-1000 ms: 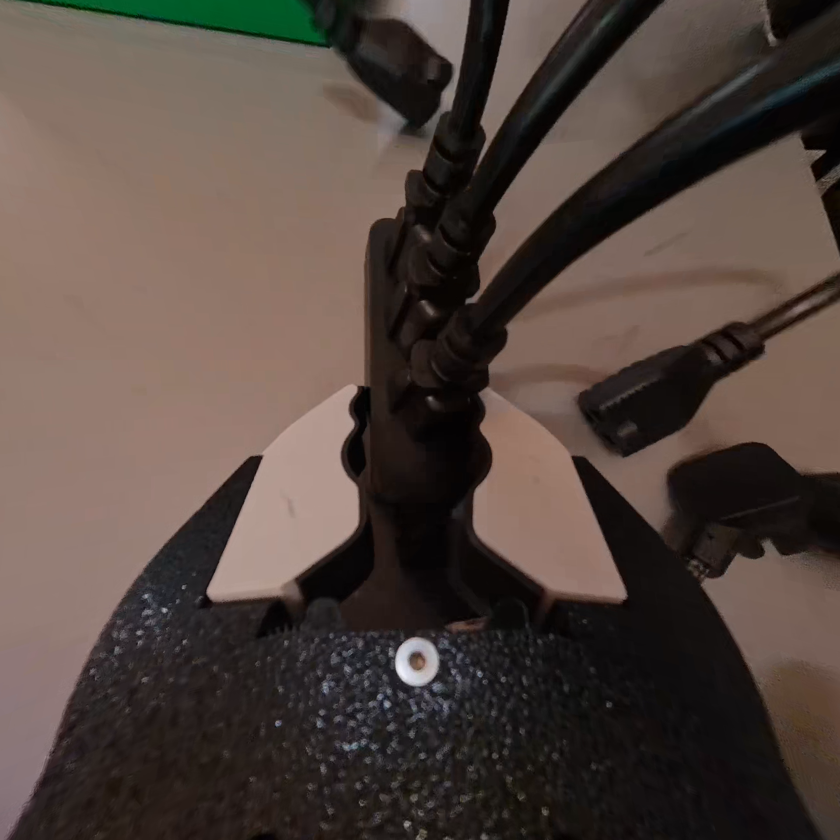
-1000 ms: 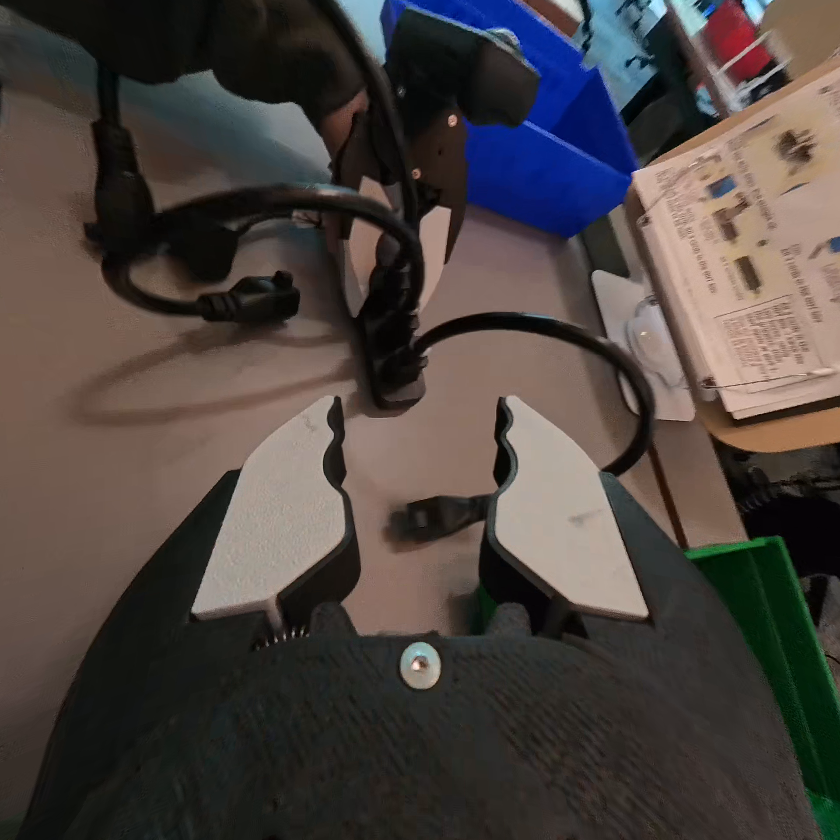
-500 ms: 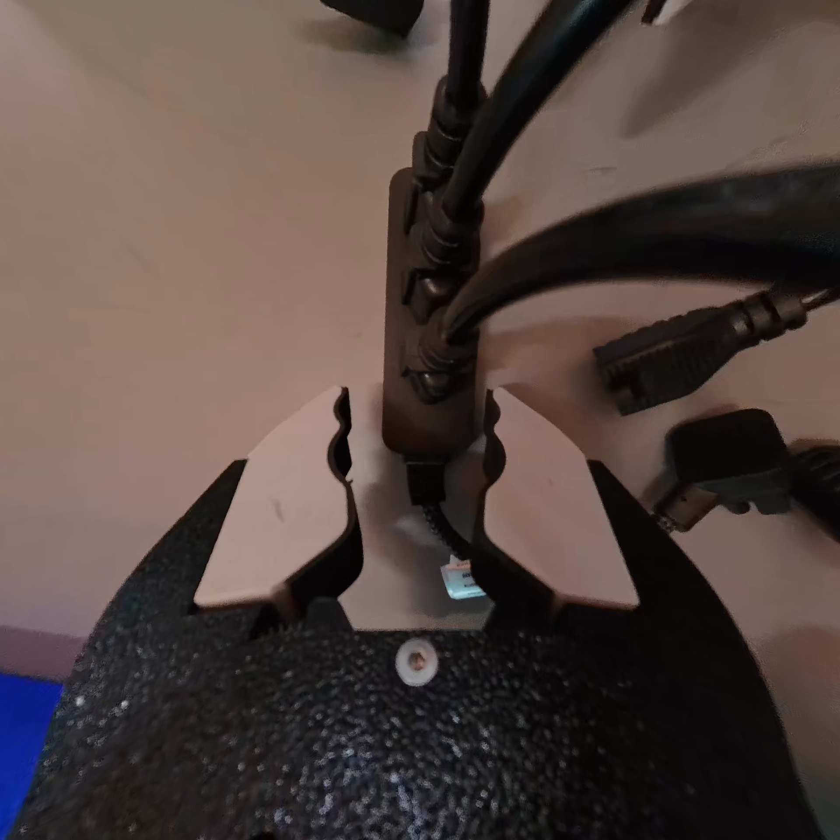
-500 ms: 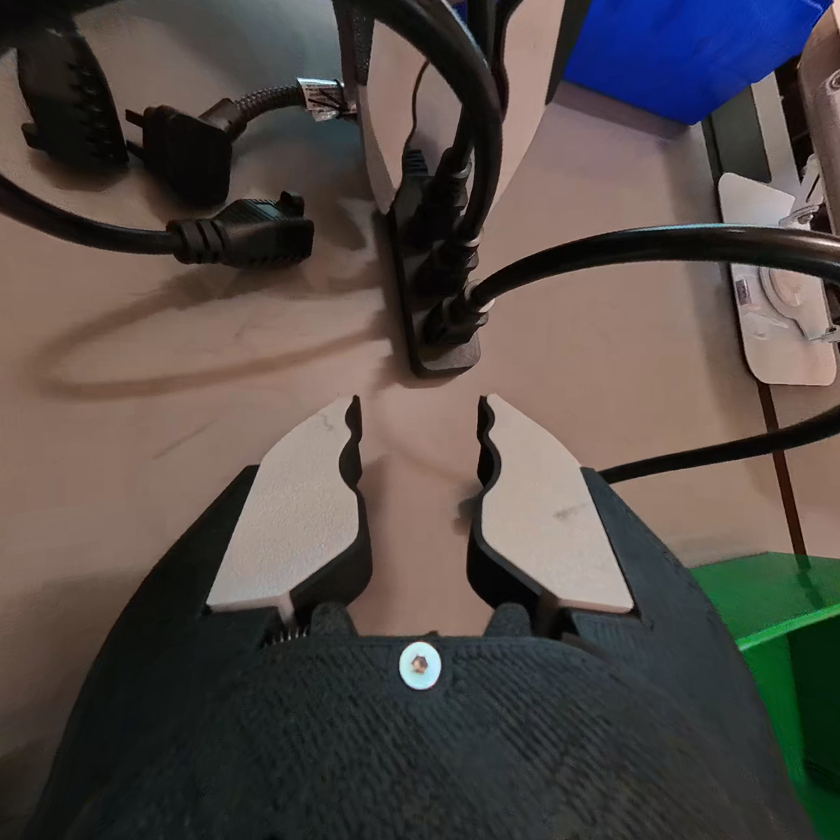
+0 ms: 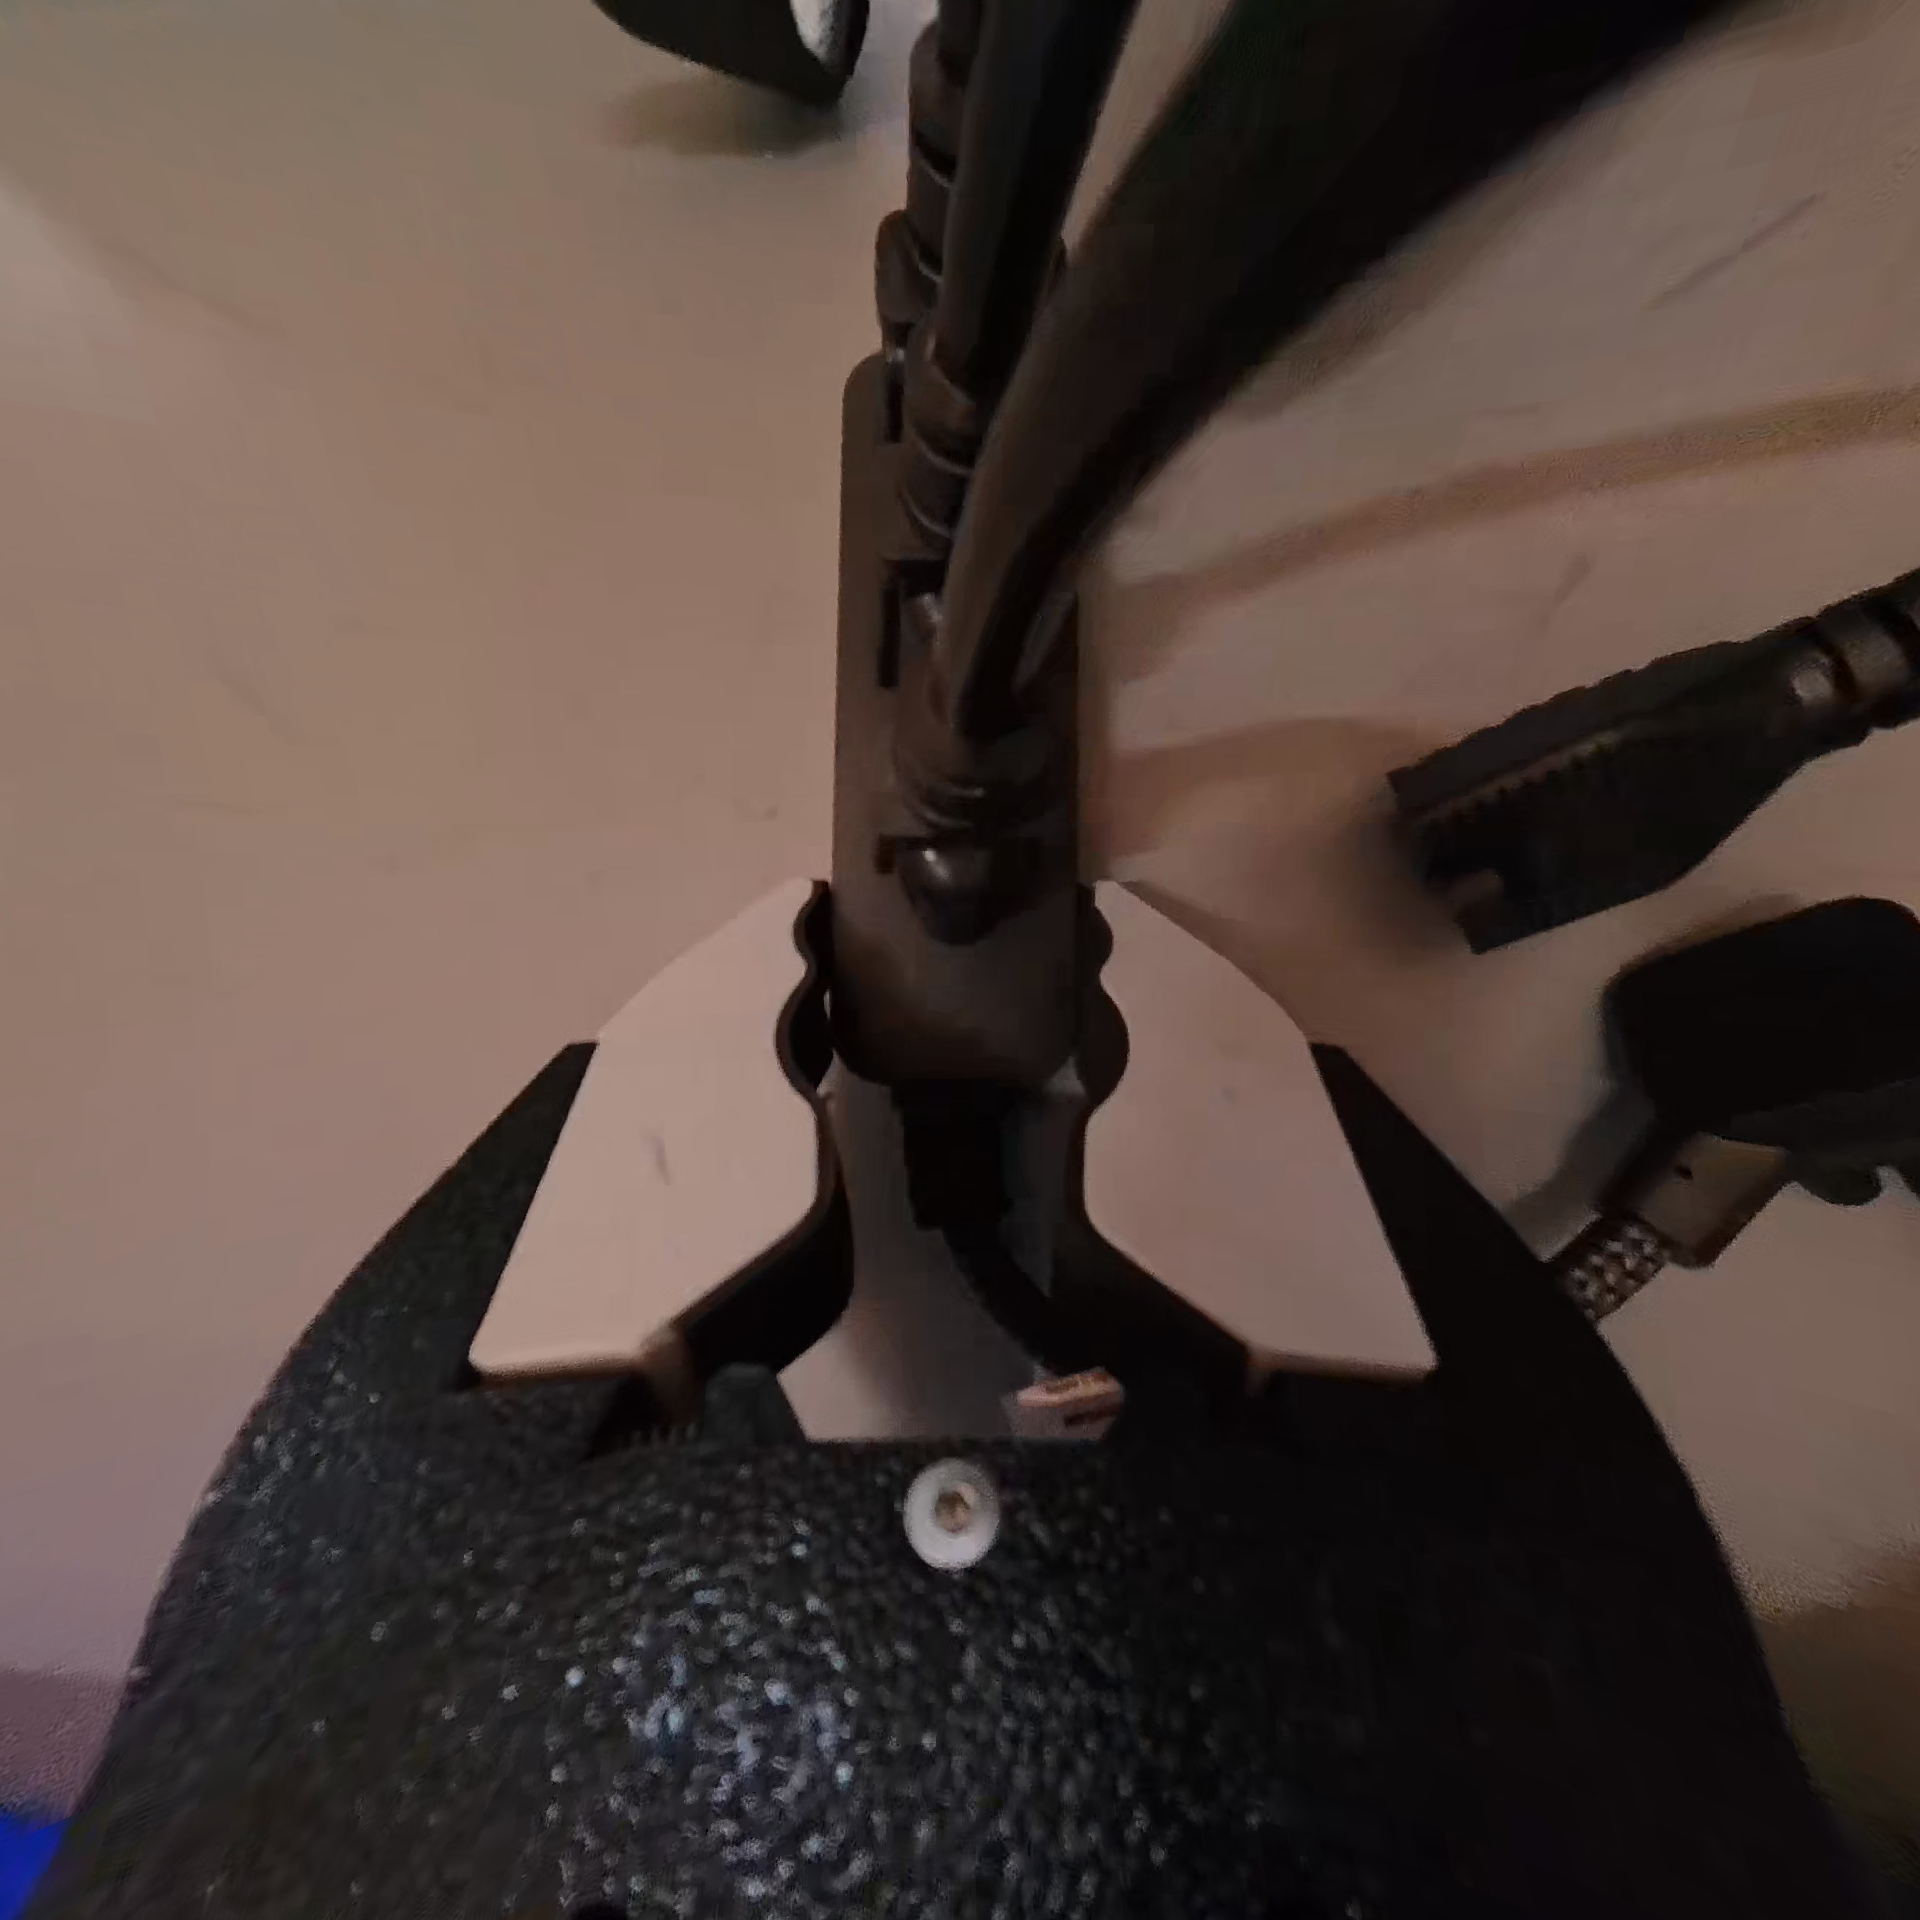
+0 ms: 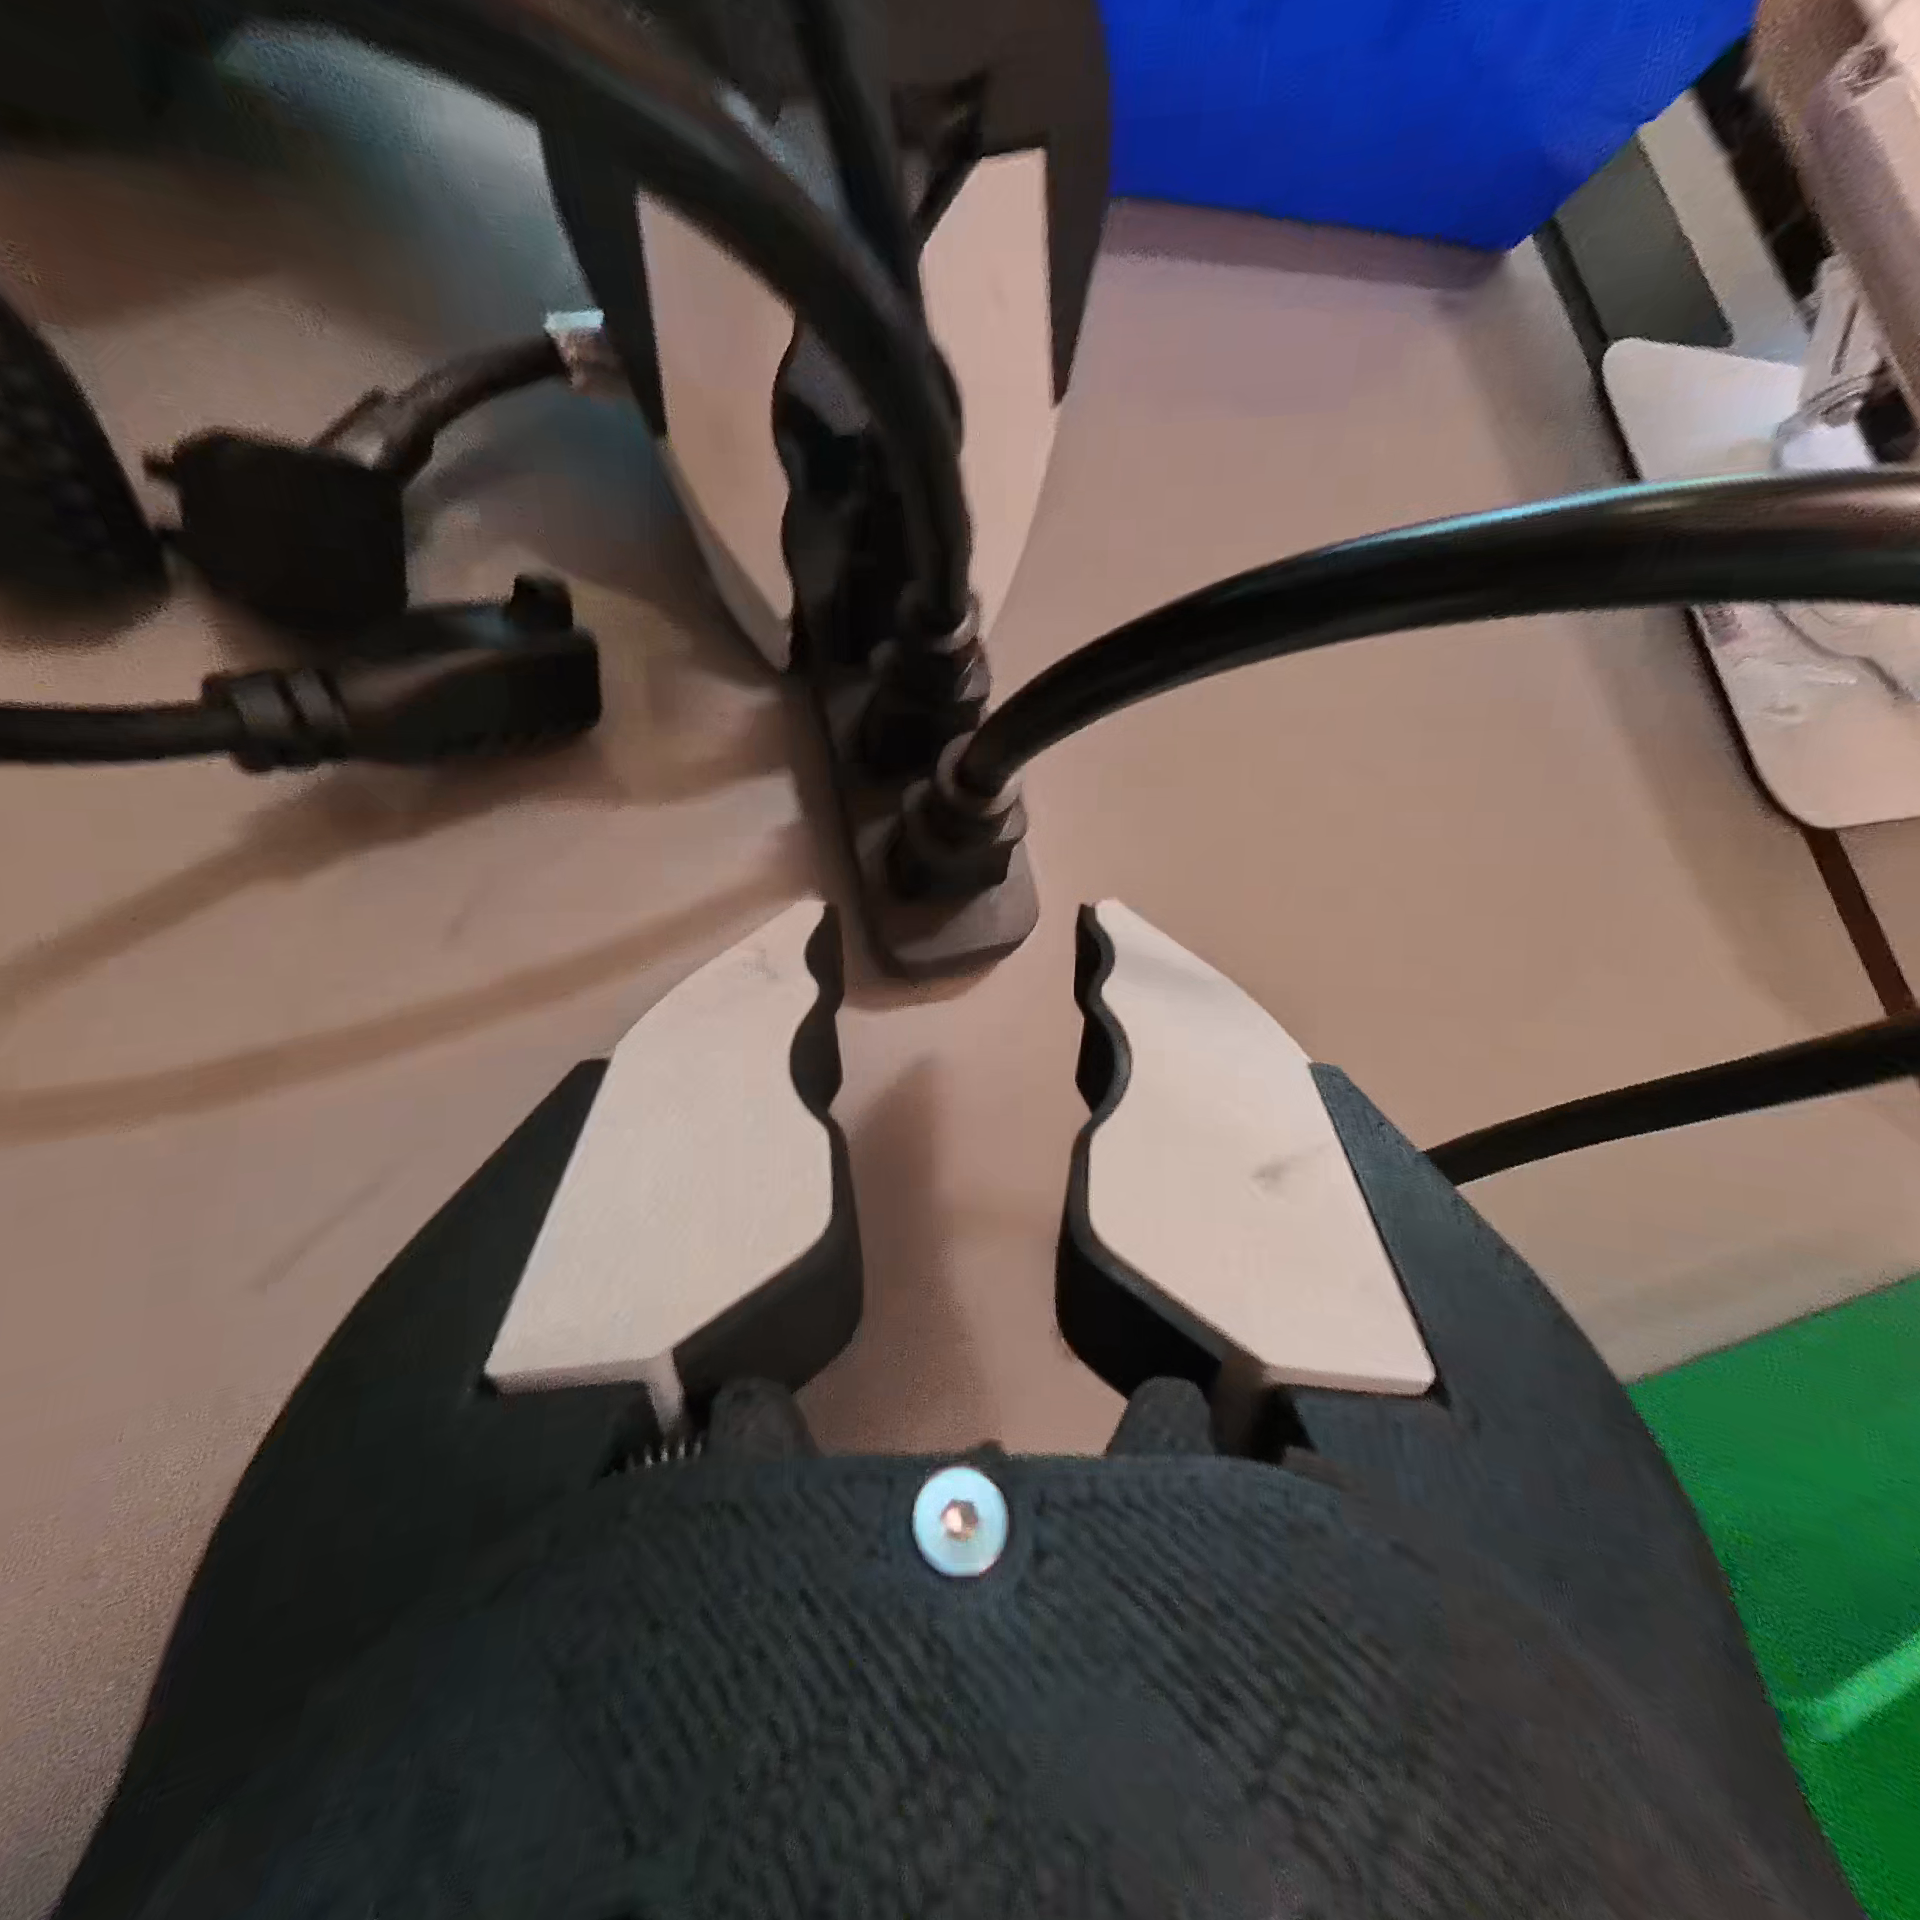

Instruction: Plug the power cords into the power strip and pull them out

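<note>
A black power strip [image 5: 961, 997] lies on the tan table with three black power cords [image 5: 1039, 312] plugged into it. My left gripper [image 5: 961, 904] is shut on the strip's near end, where its own cable leaves. In the right wrist view the strip [image 6: 935, 935] runs away from me. My right gripper [image 6: 954, 914] is open and empty, its tips on either side of the strip's other end without touching it. The nearest plugged cord [image 6: 1403, 571] arcs off to the right. The left gripper's fingers [image 6: 717, 499] clasp the far end.
A loose black cord connector [image 5: 1621, 790] and a flat black plug [image 5: 1766, 1018] on a braided cable lie right of the strip; both show in the right wrist view, connector [image 6: 416, 696] and plug [image 6: 281, 530]. Blue bin [image 6: 1403, 104] behind, green bin [image 6: 1787, 1558] right. The gap from one gripper's tips to the other's is roughly 10 centimetres.
The left gripper opened and slid back to the strip's end, and is now shut on it again. The right gripper has moved forward to the strip's other end, with its jaws narrower.
</note>
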Tool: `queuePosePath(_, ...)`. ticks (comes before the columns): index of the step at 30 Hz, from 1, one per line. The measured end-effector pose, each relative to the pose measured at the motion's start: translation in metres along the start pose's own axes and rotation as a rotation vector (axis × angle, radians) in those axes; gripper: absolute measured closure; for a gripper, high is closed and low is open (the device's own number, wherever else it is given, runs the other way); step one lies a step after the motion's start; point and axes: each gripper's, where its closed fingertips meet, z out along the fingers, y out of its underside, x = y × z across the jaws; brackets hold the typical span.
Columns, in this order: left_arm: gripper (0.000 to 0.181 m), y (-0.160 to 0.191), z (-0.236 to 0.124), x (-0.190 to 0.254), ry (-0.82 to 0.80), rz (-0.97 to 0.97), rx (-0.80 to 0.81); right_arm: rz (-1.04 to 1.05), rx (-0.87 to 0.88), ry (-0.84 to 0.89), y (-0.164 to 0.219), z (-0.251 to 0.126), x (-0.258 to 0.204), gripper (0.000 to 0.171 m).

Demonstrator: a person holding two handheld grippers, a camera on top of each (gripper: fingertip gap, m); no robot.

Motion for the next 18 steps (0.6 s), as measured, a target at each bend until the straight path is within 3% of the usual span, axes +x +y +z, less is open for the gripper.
queuePosePath(6,0.137,-0.002,0.001,0.001,0.073,-0.023,0.086,0.063,0.072,-0.019,-0.006,0.012,0.001,0.133)
queuePosePath(8,0.137,0.0,0.0,0.005,0.095,0.008,0.058,0.056,0.071,-0.033,-0.006,0.016,-0.003,0.135)
queuePosePath(10,0.137,0.001,-0.001,0.008,0.101,0.05,0.033,0.041,0.076,-0.086,-0.006,0.019,-0.013,0.148)
queuePosePath(13,0.137,0.005,-0.003,0.011,0.117,0.079,-0.014,0.08,0.119,-0.088,-0.009,0.022,-0.019,0.148)
queuePosePath(15,0.137,0.005,-0.004,0.013,0.122,0.11,-0.023,0.063,0.087,-0.066,-0.003,0.032,-0.023,0.135)
queuePosePath(16,0.137,0.004,-0.004,0.014,0.125,0.122,-0.026,0.051,0.106,-0.079,-0.005,0.035,-0.029,0.145)
queuePosePath(18,0.137,0.005,-0.004,0.015,0.126,0.128,-0.039,0.067,0.135,-0.091,-0.007,0.036,-0.031,0.145)
